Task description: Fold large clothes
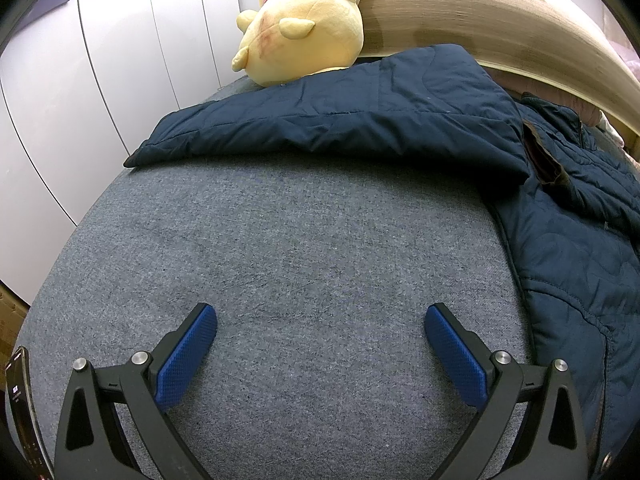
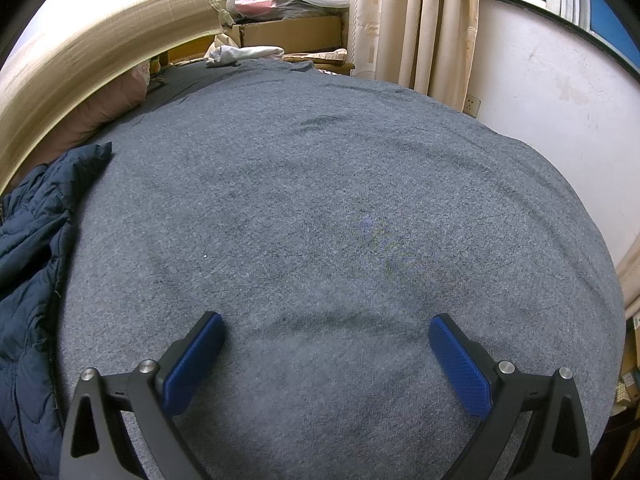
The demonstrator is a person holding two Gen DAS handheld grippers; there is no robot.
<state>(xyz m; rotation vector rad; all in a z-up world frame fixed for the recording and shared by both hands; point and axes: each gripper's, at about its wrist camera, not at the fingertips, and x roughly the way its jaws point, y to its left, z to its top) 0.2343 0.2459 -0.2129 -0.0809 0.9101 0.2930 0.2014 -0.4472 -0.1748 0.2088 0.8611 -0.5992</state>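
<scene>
A dark navy quilted jacket (image 1: 360, 120) lies spread on the grey bed cover (image 1: 300, 248). One sleeve stretches left across the far side in the left wrist view, and the body runs down the right edge. My left gripper (image 1: 320, 320) is open over bare cover, well short of the sleeve. In the right wrist view the same jacket (image 2: 32, 248) fills the left edge. My right gripper (image 2: 326, 330) is open too, over the empty grey cover (image 2: 340, 200), with the jacket off to its left. Neither gripper holds anything.
A yellow plush toy (image 1: 304, 24) sits at the far edge by the beige headboard (image 1: 480, 12). A phone (image 1: 20, 408) lies at the near left corner. White wardrobe doors (image 1: 100, 80) stand left. Cardboard boxes with clothes (image 2: 288, 12), a curtain (image 2: 420, 24) and a wall (image 2: 540, 92) lie beyond.
</scene>
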